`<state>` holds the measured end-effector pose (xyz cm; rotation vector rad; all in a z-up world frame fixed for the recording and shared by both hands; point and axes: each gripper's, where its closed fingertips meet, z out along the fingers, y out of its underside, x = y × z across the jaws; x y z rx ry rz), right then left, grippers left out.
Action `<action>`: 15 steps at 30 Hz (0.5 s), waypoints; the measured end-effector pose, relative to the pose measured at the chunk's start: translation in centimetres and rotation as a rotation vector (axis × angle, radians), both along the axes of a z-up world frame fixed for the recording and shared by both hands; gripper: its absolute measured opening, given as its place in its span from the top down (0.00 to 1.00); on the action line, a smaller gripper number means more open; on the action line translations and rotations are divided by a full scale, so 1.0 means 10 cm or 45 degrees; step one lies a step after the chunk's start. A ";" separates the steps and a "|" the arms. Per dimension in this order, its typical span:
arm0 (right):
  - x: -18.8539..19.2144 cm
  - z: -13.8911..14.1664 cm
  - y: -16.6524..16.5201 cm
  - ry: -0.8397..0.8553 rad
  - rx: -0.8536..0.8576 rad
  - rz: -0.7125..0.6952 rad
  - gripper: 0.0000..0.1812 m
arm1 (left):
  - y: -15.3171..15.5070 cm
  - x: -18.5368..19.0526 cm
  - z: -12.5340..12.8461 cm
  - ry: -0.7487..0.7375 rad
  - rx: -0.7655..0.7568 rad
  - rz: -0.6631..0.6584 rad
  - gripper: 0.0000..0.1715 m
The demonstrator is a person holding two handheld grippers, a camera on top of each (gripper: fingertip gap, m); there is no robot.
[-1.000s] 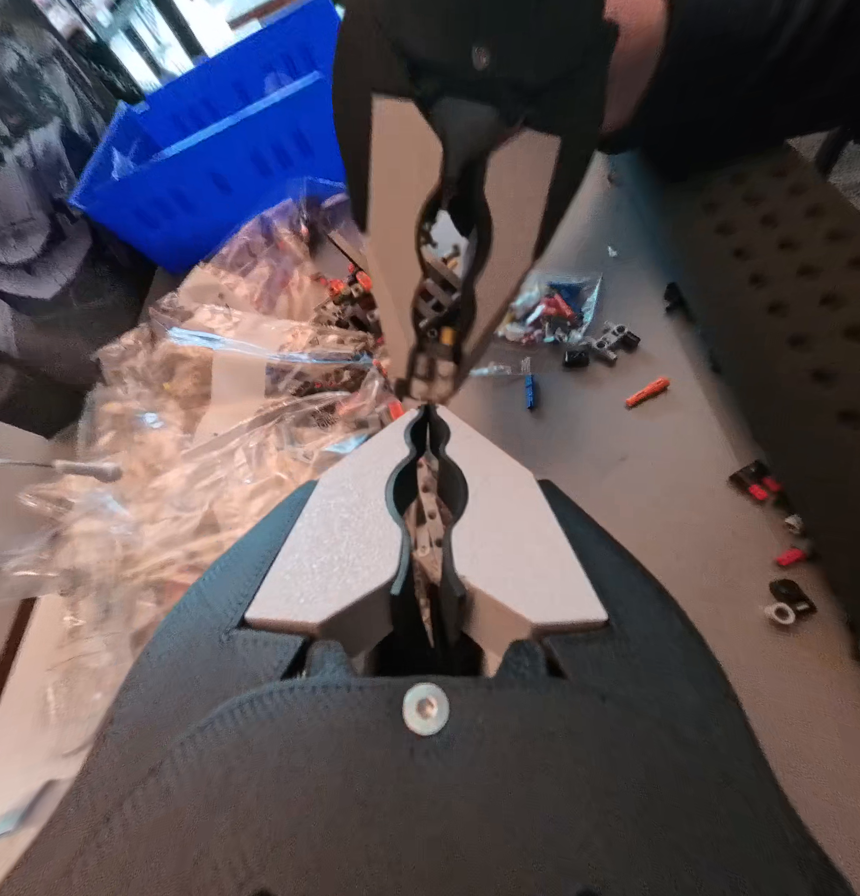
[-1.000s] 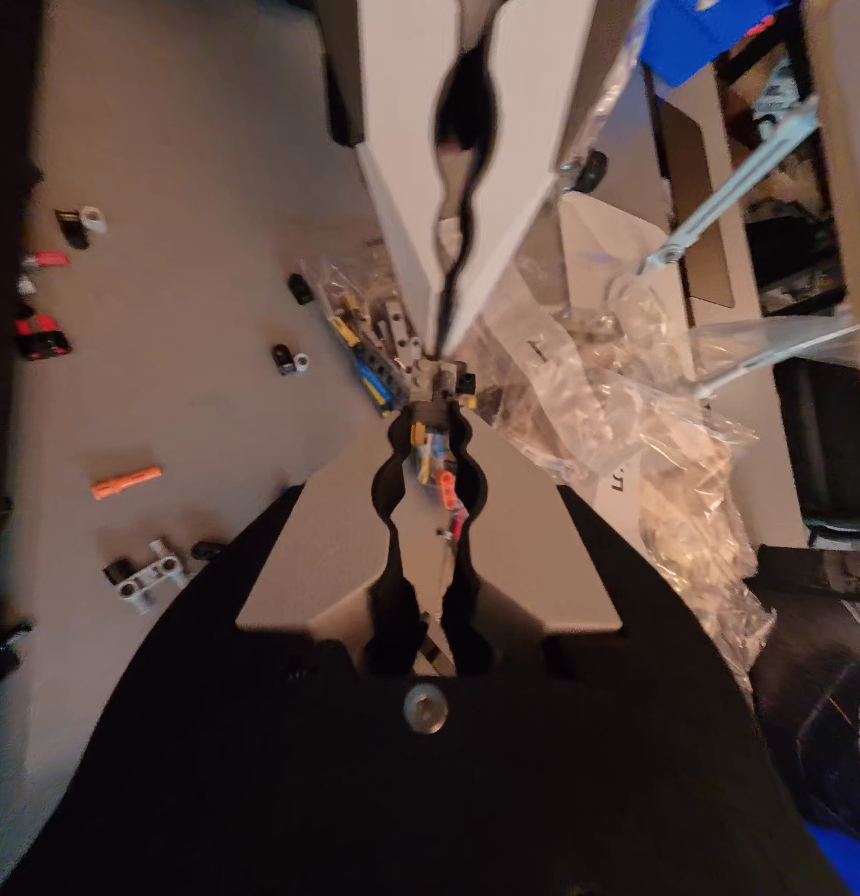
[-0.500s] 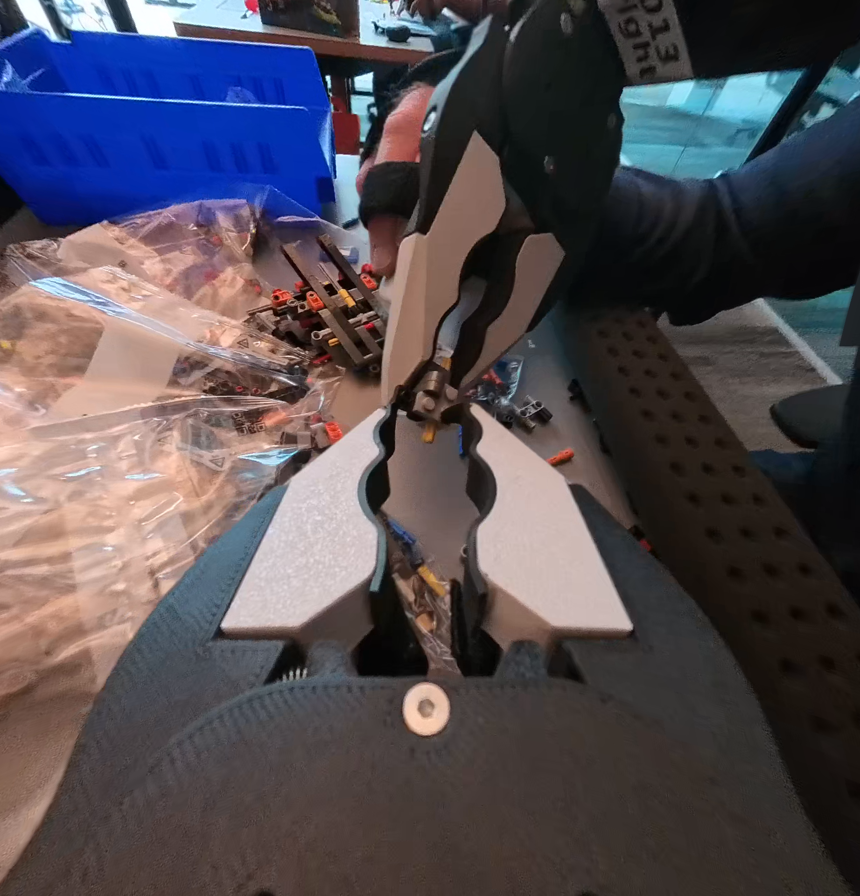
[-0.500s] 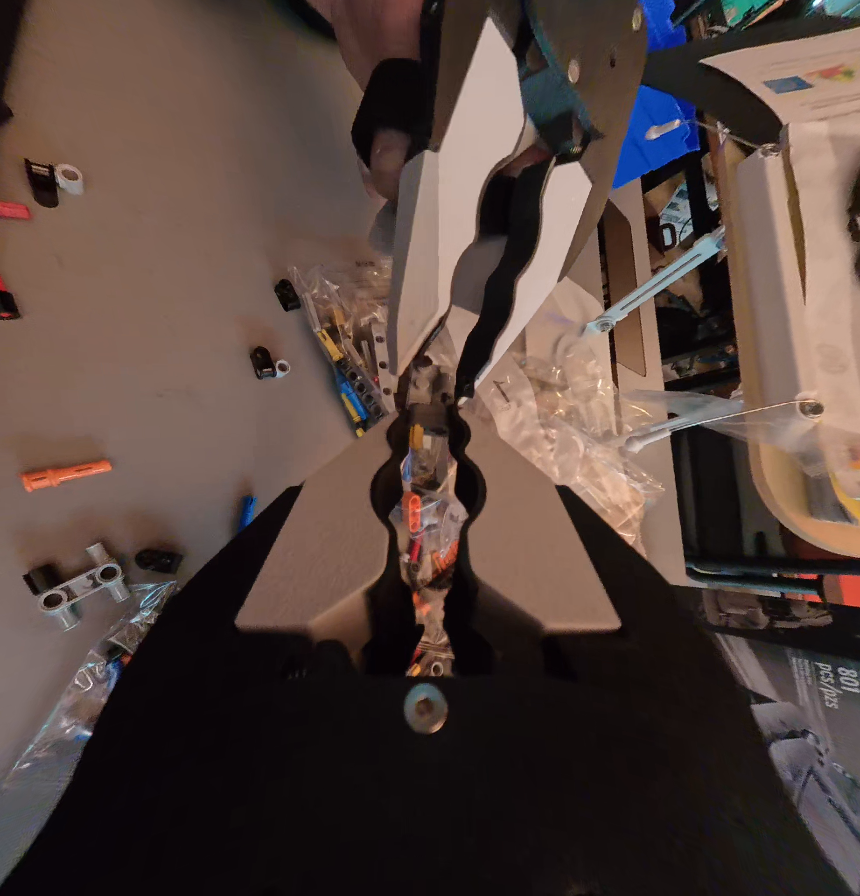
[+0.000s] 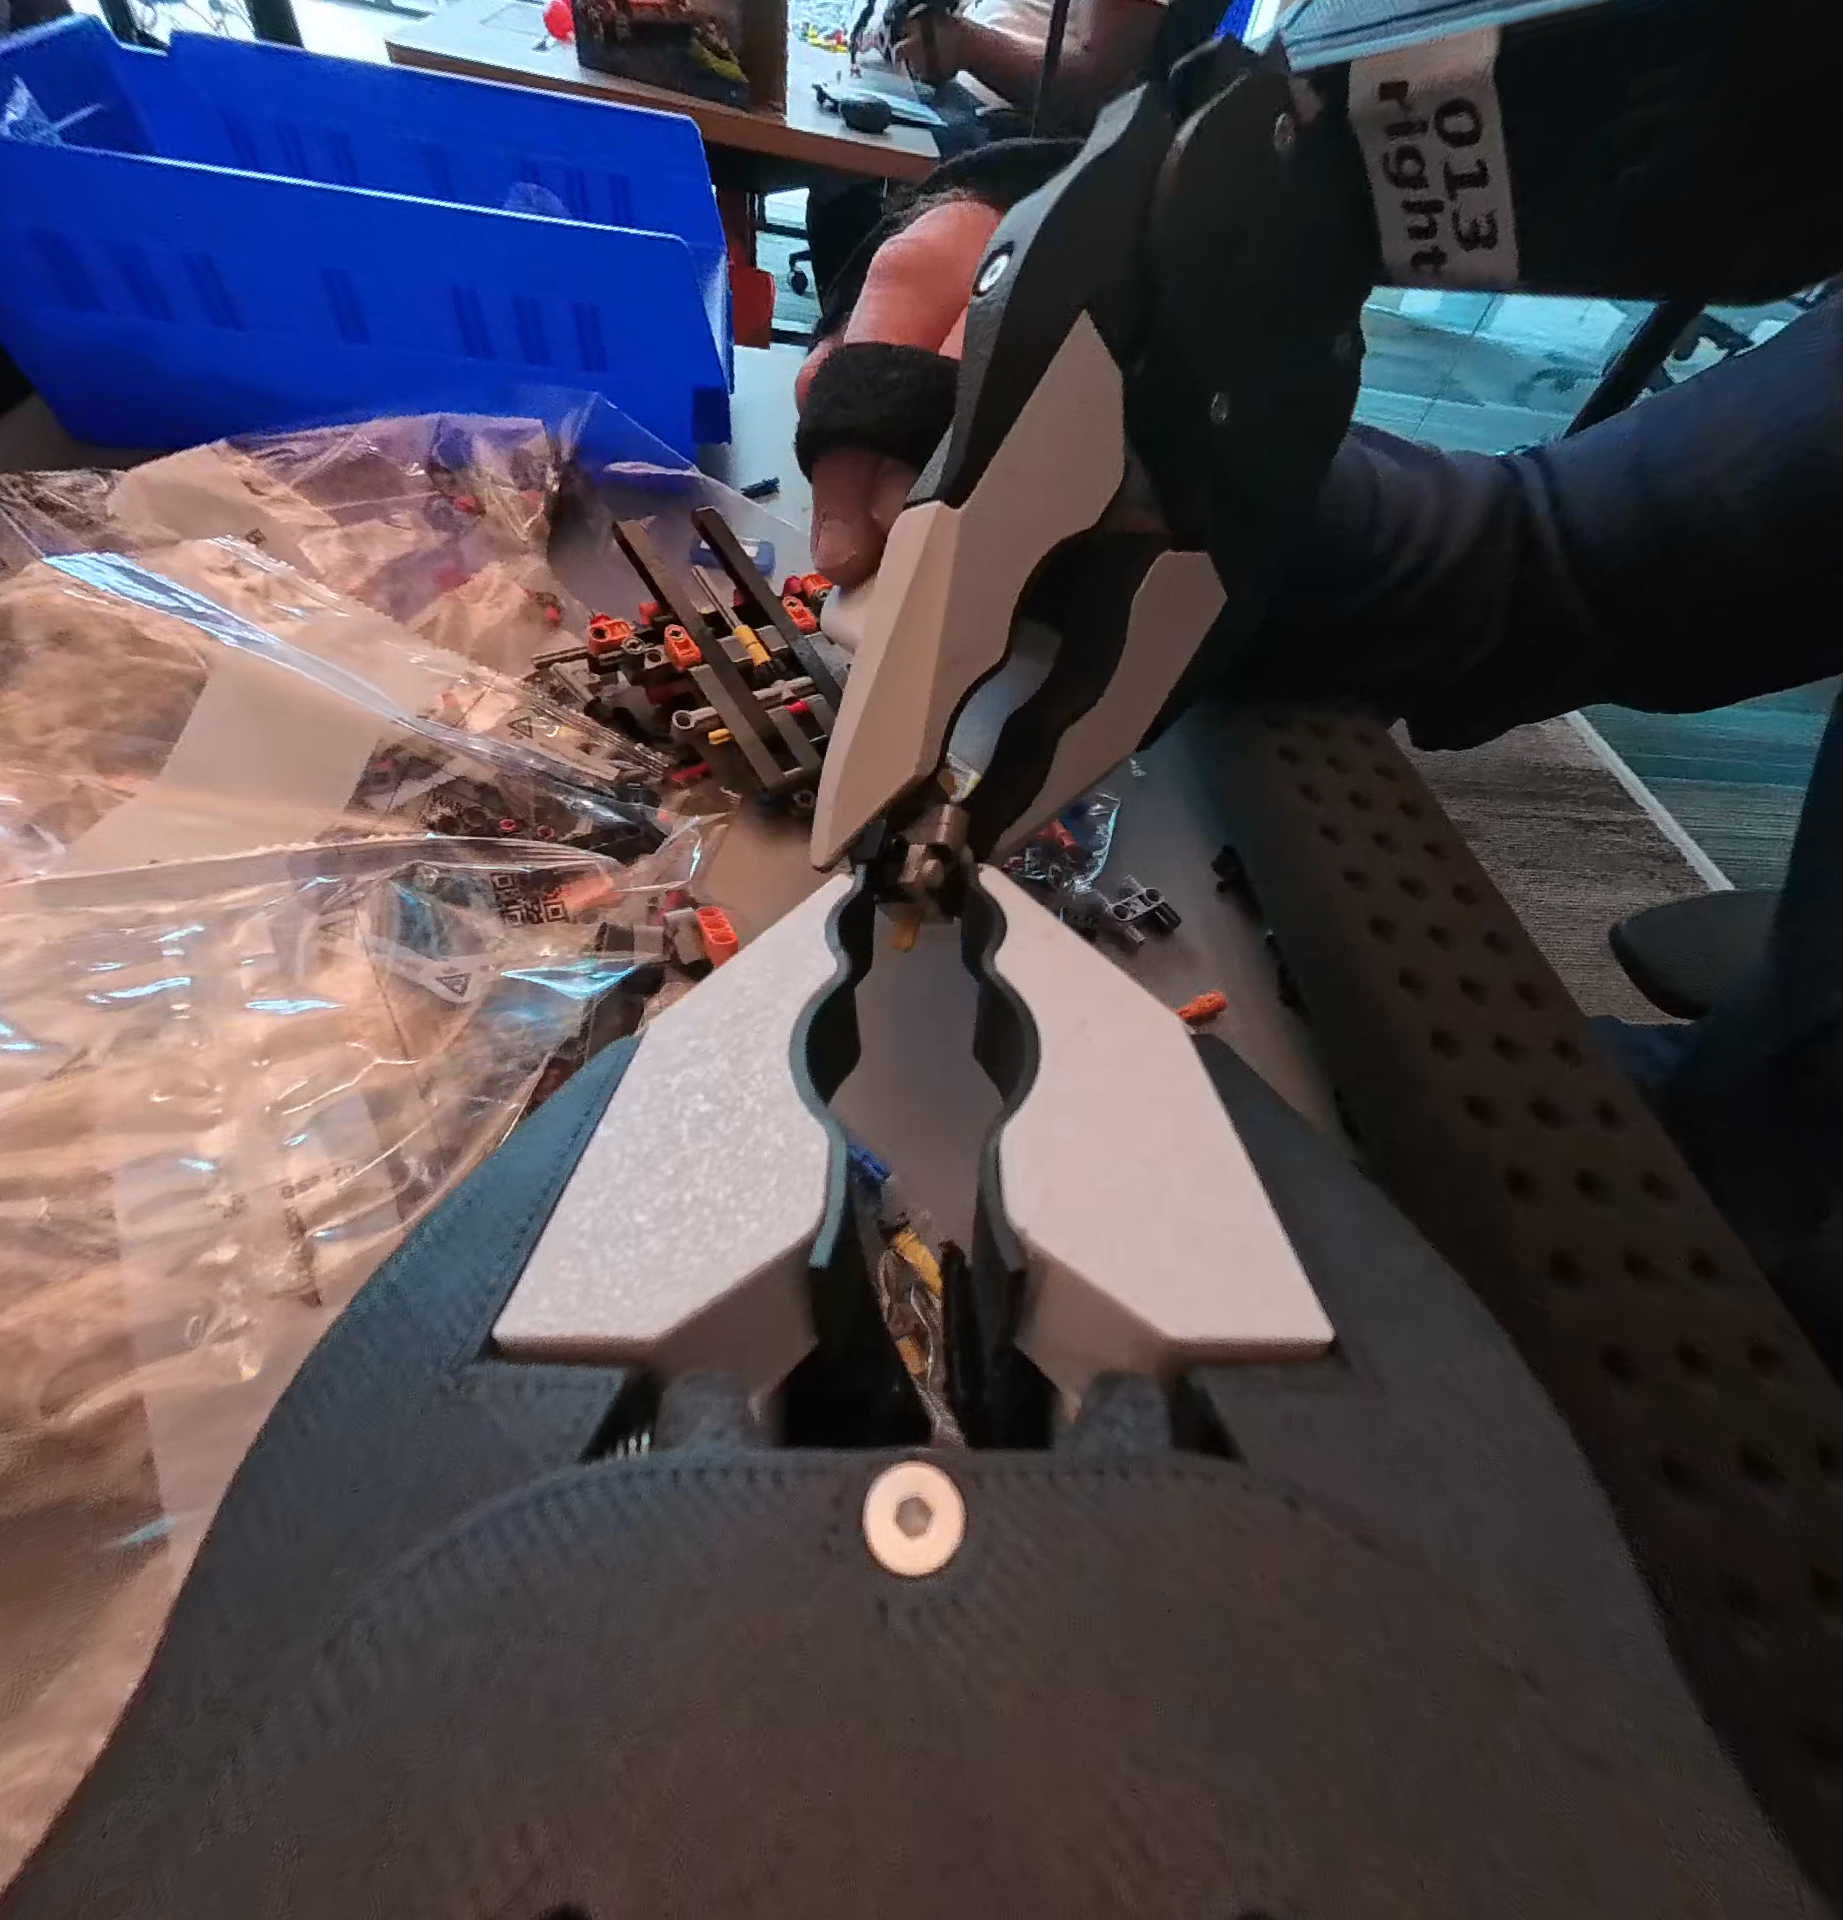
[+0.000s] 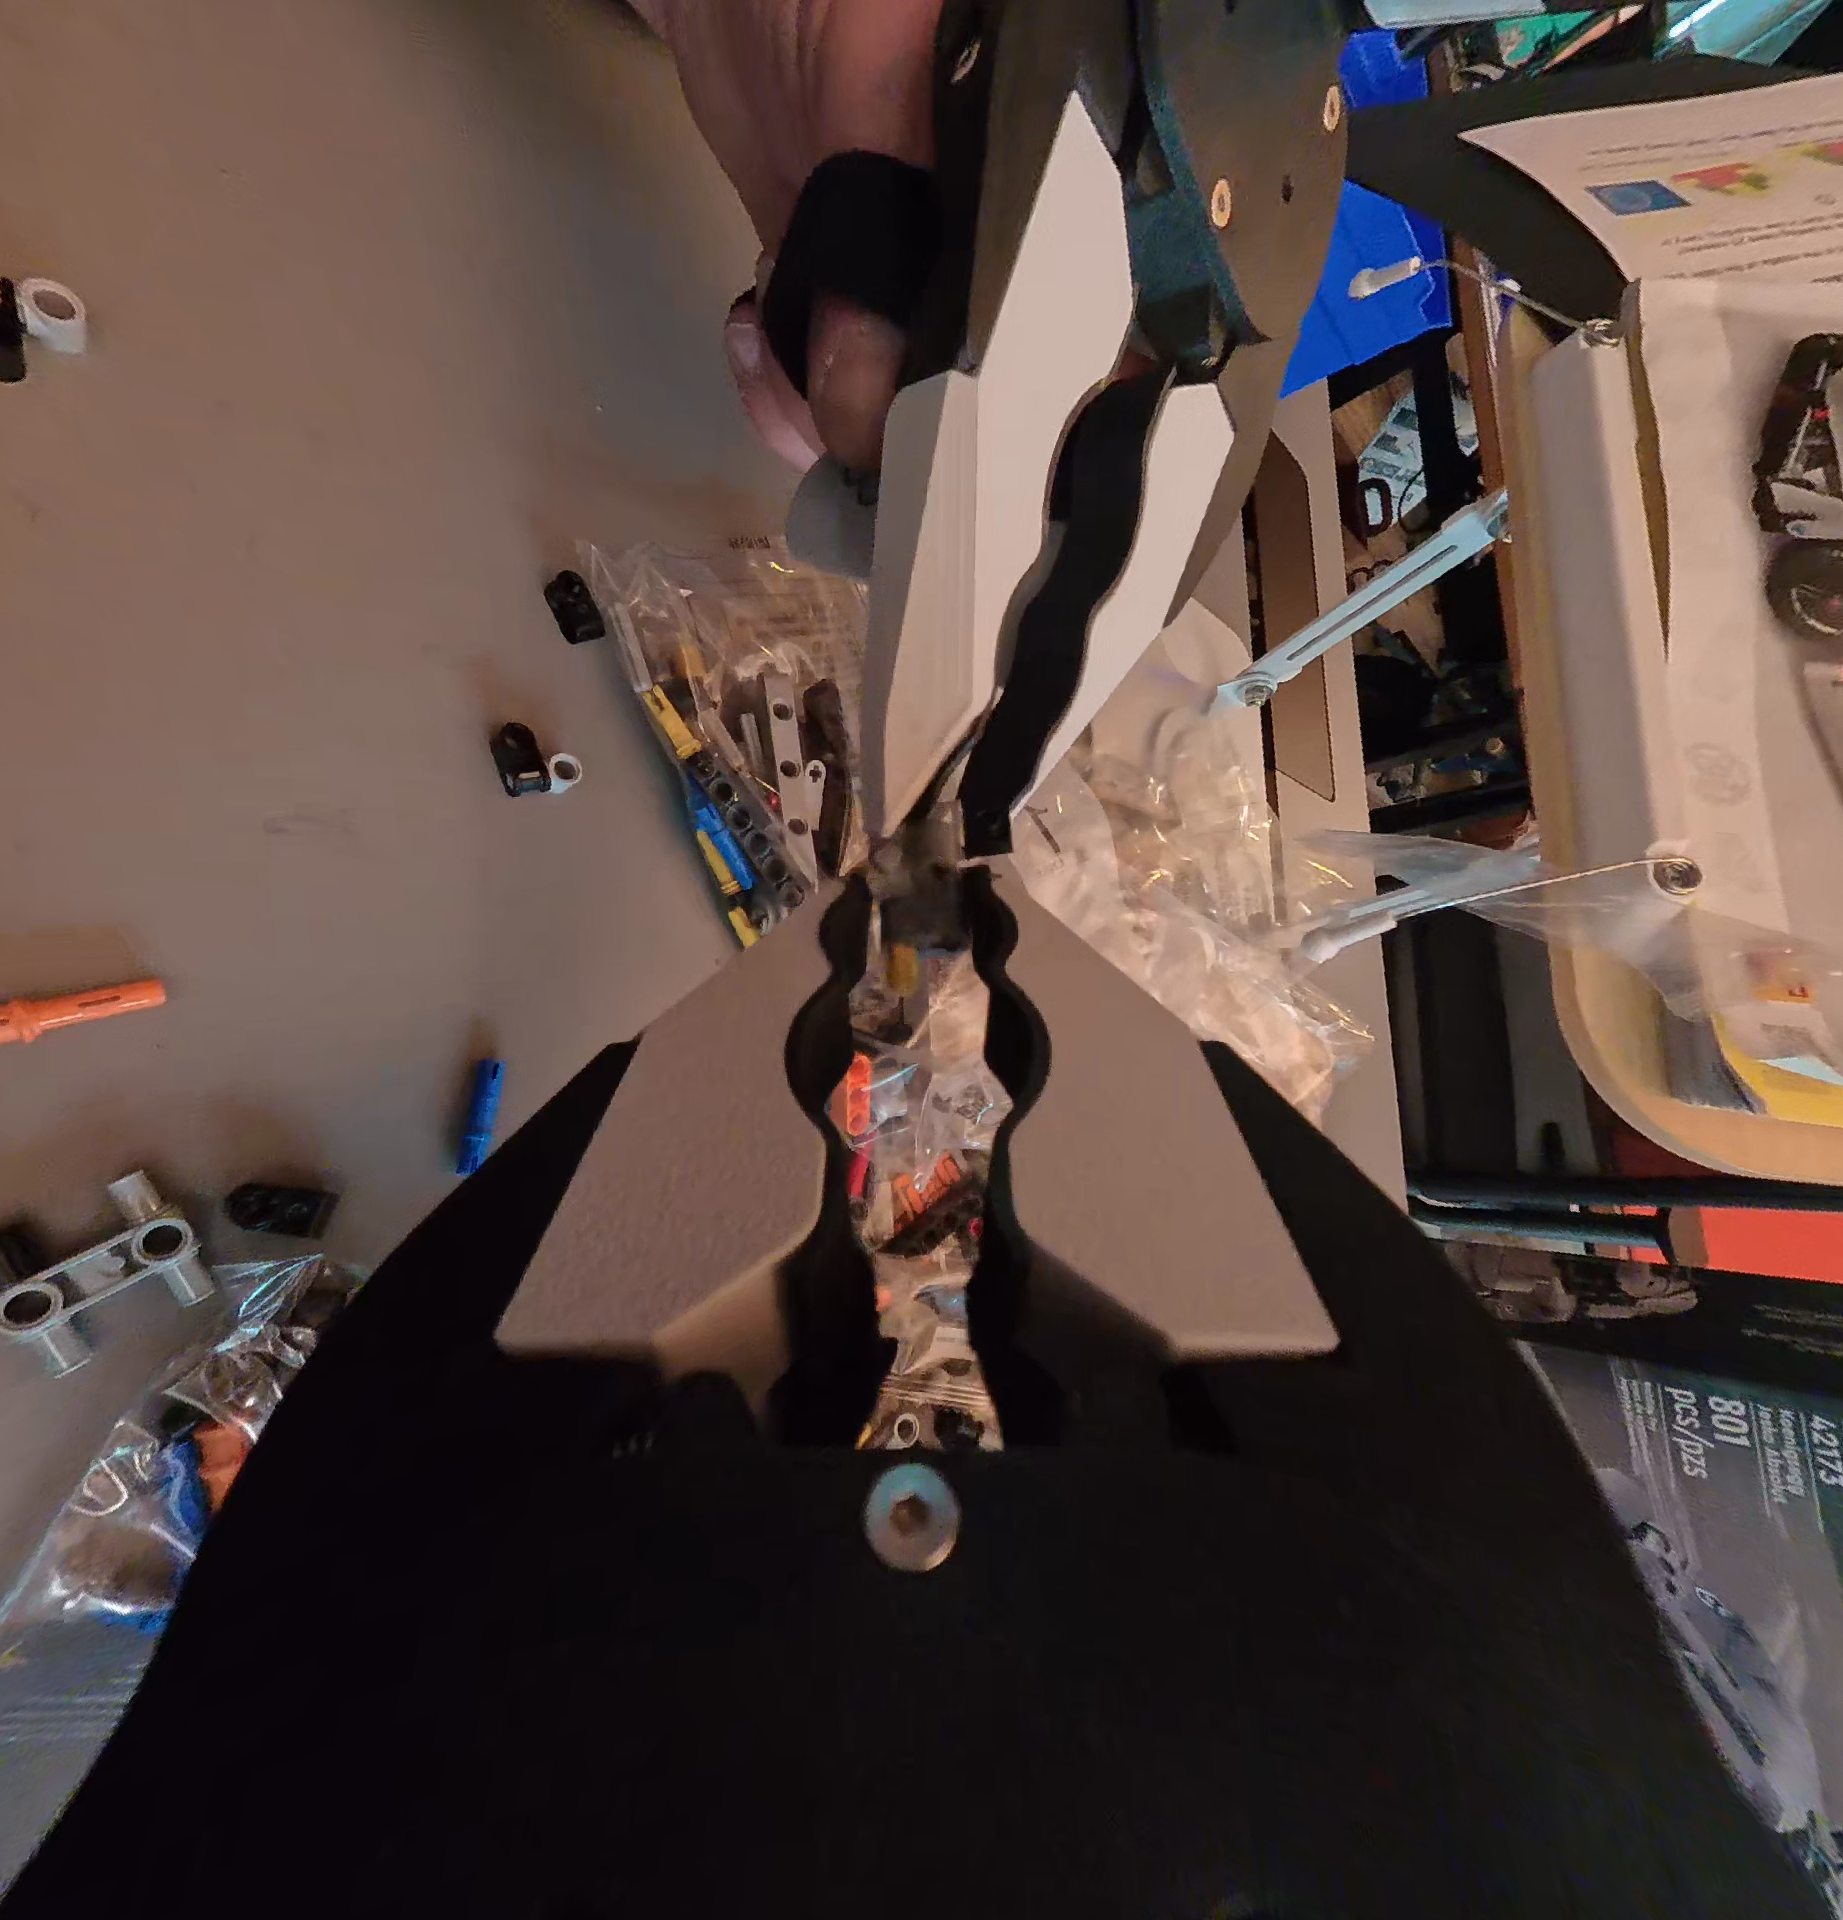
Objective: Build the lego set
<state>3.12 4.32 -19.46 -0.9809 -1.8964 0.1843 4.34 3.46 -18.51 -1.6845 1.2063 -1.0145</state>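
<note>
Step in hand: joining small parts in mid-air, judging by both tools meeting tip to tip over the grey table (image 5: 1187, 810).
Left gripper (image 5: 915, 902): grey-fingered, black-bodied claw; its tips bracket the small dark grey lego piece with a yellow pin (image 5: 922, 873), but the jaws gape below and whether they actually press it I cannot tell.
Right gripper (image 6: 912, 902): matching claw, tips clenched on the same piece, the yellow pin pointing back between its fingers.
Task's thing: that piece hangs above the table between the two tips; the half-built black beam frame with orange connectors (image 5: 725, 675) lies beyond, beside the clear plastic part bags (image 5: 221, 831).
Loose parts: an orange axle pin (image 6: 60, 1013), a blue pin (image 6: 481, 1112) and a light grey double connector (image 6: 96, 1278) lie well apart on the table.
Next move calls for: probably a straight, aligned push along the pin, both grips firm so nothing twists free.
</note>
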 end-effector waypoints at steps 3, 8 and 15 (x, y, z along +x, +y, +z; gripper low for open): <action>0.01 0.01 0.02 0.003 -0.014 -0.020 0.89 | 0.04 -0.02 0.01 0.022 0.051 0.037 0.92; 0.06 0.00 0.10 -0.002 -0.112 -0.086 0.89 | 0.10 -0.07 -0.03 0.133 0.178 0.096 0.92; 0.07 -0.10 0.10 -0.039 -0.330 -0.124 0.95 | 0.09 -0.05 -0.06 0.336 0.520 0.090 0.92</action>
